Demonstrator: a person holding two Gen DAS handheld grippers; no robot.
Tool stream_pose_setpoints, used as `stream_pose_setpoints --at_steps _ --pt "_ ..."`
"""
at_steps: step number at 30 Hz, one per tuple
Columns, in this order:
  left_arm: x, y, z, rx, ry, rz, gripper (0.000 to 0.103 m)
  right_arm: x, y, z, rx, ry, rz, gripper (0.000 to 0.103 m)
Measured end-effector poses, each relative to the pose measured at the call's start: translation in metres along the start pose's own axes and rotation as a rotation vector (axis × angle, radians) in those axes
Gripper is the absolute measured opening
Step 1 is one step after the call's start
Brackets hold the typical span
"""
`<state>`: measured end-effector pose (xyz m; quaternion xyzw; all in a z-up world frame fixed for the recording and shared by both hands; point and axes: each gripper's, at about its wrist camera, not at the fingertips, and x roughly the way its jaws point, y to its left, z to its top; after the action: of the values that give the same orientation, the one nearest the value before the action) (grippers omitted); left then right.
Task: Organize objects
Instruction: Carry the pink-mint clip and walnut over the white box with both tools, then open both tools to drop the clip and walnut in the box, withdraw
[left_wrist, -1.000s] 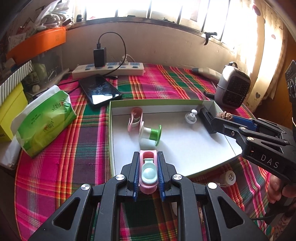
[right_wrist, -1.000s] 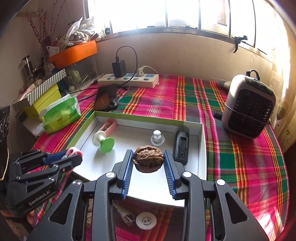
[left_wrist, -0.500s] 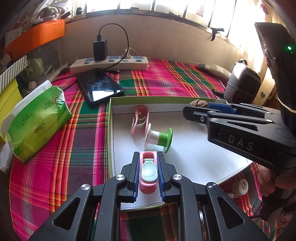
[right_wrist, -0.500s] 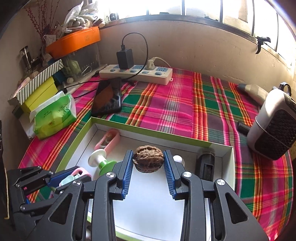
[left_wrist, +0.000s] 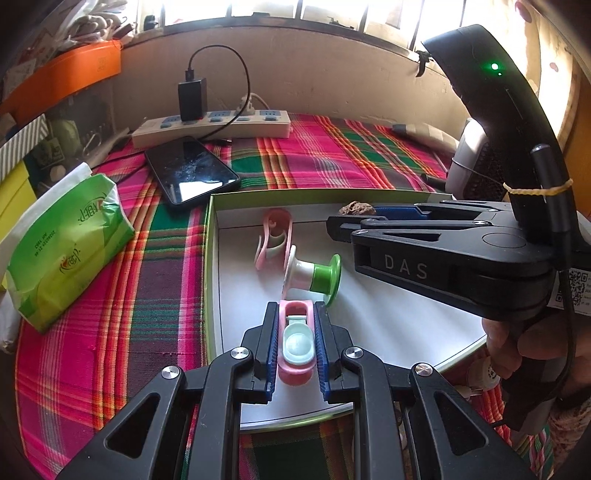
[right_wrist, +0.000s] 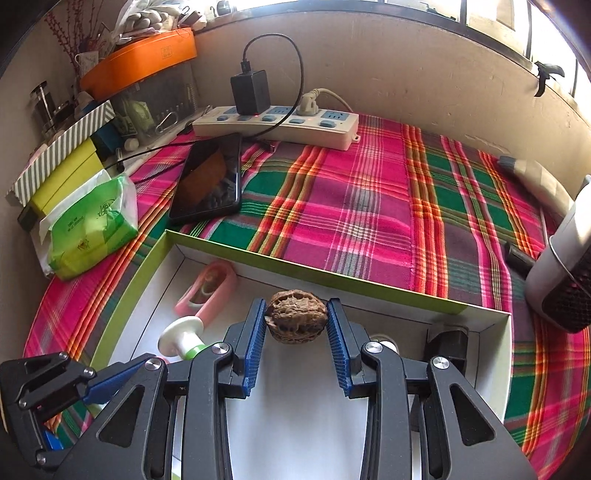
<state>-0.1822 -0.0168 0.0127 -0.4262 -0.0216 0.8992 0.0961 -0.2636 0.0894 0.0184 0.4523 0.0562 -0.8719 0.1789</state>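
My left gripper is shut on a pink clip with a pale green pad, held over the near part of the white box lid with a green rim. My right gripper is shut on a brown walnut, held over the far side of the lid; it also shows in the left wrist view. Inside the lid lie a second pink clip and a white and green spool. A small black block sits in the lid's far right corner.
A black phone and a white power strip with a charger lie beyond the lid on the plaid cloth. A green tissue pack is at the left. A small heater stands at the right. A white round cap lies outside the lid's near right edge.
Both grippers have moved forward over the lid, still holding their objects. The right gripper with the walnut now reaches the lid's far side and crosses the left wrist view.
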Motion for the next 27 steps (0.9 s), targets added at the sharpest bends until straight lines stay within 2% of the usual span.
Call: stream_pose_setpoints --at_steps 23,27 --pt "-0.0008 -0.0024 -0.0009 0.019 0.006 0.01 0.016 0.0086 0.0002 0.0006 -0.003 0.039 -0.027 0.035" --pt "-0.0014 -0.0035 -0.0011 0.018 0.005 -0.001 0.022 0.0082 -0.0002 0.0009 0.004 0.037 -0.026 0.035"
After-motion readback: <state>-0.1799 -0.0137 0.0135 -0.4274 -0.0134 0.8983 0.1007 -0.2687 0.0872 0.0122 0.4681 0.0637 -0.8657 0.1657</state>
